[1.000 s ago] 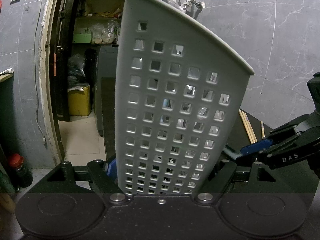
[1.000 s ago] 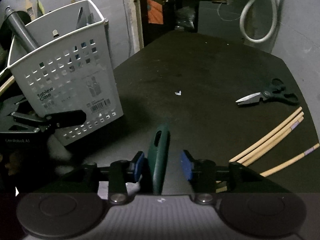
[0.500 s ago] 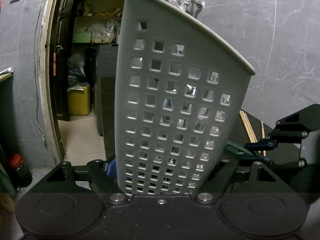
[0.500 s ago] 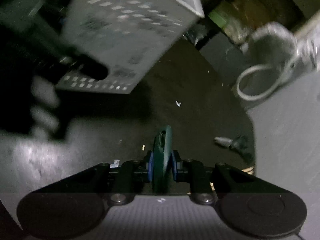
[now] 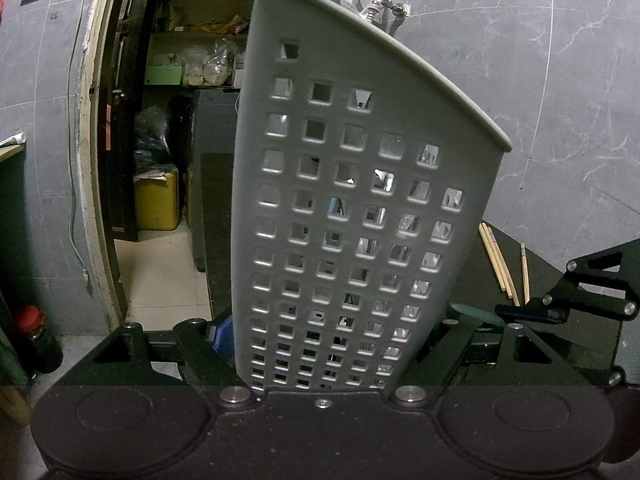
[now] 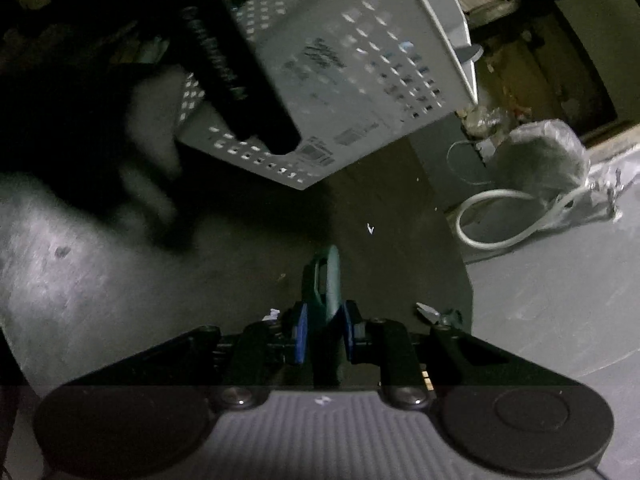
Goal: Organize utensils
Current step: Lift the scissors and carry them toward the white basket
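The left gripper (image 5: pixel 326 332) clamps the grey caddy (image 5: pixel 360 200) steady at the left, while the right gripper (image 6: pixel 323 330) pinches the green-handled utensil (image 6: pixel 326 280) nearby, probably to drop it in.

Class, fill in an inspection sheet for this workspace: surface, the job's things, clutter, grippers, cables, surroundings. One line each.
Surface: dark table, scuffed, with a few pale specks.
Job's things: grey perforated utensil basket upright, utensils inside; green-handled utensil in the right gripper; wooden chopsticks and scissors lying on the table.
Clutter: small white scrap on the table.
Grippers: left gripper clamped on the basket's base; right gripper closed on the green handle.
Cables: pale hose looped beside the table; thin cable down the wall.
Surroundings: grey marble-look wall, open doorway to a storeroom with shelves, yellow container.
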A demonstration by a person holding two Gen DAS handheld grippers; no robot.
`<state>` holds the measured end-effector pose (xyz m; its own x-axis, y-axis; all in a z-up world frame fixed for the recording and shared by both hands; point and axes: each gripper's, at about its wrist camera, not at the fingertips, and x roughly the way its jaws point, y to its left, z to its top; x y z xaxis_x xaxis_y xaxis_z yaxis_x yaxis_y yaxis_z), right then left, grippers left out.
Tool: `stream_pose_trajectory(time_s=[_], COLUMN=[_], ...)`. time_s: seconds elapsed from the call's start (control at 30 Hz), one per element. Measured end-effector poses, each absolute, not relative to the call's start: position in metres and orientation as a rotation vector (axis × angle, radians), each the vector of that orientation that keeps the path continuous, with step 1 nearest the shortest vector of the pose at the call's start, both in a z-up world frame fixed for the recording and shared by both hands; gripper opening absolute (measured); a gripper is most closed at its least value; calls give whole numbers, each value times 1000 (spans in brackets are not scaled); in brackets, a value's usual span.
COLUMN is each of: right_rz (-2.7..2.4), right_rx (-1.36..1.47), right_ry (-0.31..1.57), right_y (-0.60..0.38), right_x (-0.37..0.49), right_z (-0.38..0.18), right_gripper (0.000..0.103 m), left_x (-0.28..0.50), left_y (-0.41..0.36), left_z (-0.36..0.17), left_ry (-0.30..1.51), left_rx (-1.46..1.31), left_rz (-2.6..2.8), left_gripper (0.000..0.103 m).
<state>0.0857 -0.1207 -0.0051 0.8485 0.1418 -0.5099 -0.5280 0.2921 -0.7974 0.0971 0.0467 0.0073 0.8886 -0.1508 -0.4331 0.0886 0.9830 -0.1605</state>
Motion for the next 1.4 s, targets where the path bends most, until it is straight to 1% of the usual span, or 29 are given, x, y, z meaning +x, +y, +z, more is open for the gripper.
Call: stream_pose_trajectory(time_s=[0.13,0.23,0.47,0.7,0.87,0.97,1.27,1.4], right_rz=[476,500,526,566,577,586,602,573], right_rx=[-1179,-1154,-1072,-687,-476,-408,-495,-710], right_ry=[389,414,485,735,852,882,841,737], right_y=[-120,-119,-123,-154,-180,-192,-180,-157], right_x=[83,80,95,152,184,192,185,157], right_z=[-4,-2,11,50,58,57,54,46], right_gripper=[19,13,12,13,16,18,16,13], left_x=[97,97,97,97,97,97,98,98], left_y=[47,47,47,47,47,47,46,46], left_z=[7,7,7,7,7,7,7,6], left_ry=[460,460,460,460,460,461,462,462], left_rx=[-138,-139,-138,-138,-138,-136,-134,-135], left_rz=[-125,-125,-125,-125,-125,-124,-123,-123], left_gripper=[81,81,81,81,81,81,81,81])
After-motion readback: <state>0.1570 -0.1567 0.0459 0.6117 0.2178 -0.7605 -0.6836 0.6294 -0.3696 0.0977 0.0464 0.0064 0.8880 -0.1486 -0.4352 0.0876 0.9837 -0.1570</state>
